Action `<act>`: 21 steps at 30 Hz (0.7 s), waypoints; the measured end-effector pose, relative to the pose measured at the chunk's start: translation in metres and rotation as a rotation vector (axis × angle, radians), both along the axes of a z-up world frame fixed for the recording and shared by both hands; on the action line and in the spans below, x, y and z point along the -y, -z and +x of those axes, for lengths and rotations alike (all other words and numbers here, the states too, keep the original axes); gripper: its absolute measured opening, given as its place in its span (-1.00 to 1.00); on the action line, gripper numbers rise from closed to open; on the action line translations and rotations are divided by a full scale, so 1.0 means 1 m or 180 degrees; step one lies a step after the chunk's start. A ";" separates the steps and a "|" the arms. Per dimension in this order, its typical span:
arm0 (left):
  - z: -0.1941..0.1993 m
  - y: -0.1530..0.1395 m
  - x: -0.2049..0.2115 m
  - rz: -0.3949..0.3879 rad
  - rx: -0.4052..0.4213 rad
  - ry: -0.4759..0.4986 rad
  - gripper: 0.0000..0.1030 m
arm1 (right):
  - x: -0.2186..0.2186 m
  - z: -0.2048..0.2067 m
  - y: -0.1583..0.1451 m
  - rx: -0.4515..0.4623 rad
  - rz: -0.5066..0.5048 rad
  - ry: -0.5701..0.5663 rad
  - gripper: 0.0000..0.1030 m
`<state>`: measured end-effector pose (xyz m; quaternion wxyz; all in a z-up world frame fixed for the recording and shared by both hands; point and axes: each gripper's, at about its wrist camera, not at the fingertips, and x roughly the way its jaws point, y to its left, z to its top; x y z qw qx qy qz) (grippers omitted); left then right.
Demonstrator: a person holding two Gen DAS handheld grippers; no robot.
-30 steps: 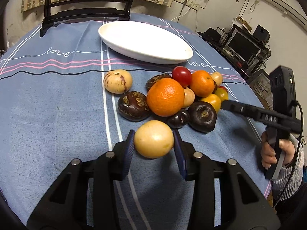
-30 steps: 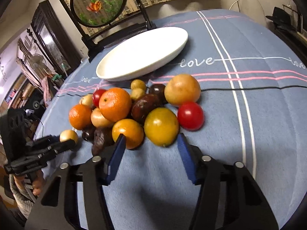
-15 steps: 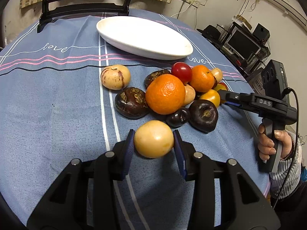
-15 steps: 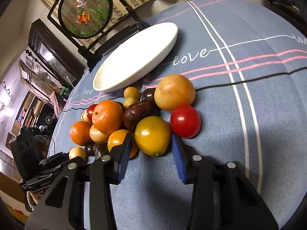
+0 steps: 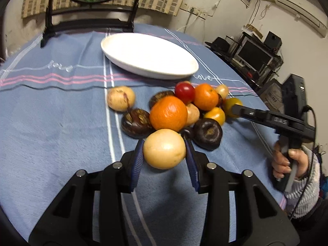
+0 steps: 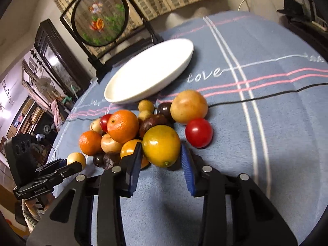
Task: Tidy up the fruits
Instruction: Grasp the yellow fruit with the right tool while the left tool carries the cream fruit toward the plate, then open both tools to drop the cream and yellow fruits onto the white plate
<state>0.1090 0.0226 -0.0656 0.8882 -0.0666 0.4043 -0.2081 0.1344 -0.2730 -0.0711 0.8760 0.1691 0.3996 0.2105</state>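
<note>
Grasping a pale fruit [image 5: 164, 148], our left gripper [image 5: 164, 155] holds it just above the bench [image 5: 51, 133], beside the pile. Our right gripper [image 6: 161, 157] clamps a yellow fruit [image 6: 161, 145] at the pile's near edge. Beyond sits the white plate [image 6: 151, 71].

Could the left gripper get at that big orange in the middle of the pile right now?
Probably not: the left gripper is already shut on a pale yellow fruit, which sits right before the big orange.
</note>
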 end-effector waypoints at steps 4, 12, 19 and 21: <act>0.016 -0.031 0.002 0.0179 0.0118 -0.0068 -0.22 | 0.008 0.000 -0.016 0.0084 0.0048 0.0060 -0.27; 0.108 -0.063 0.018 0.0412 0.0169 -0.0264 -0.22 | -0.029 0.066 -0.067 0.0385 -0.0182 -0.0051 -0.27; 0.164 -0.031 0.024 0.0495 -0.0086 -0.0347 -0.21 | -0.069 0.128 -0.038 0.0175 -0.0568 -0.0228 -0.26; 0.171 -0.026 0.025 0.0528 -0.0100 -0.0363 0.09 | -0.078 0.140 -0.031 0.0126 -0.0764 -0.0223 -0.25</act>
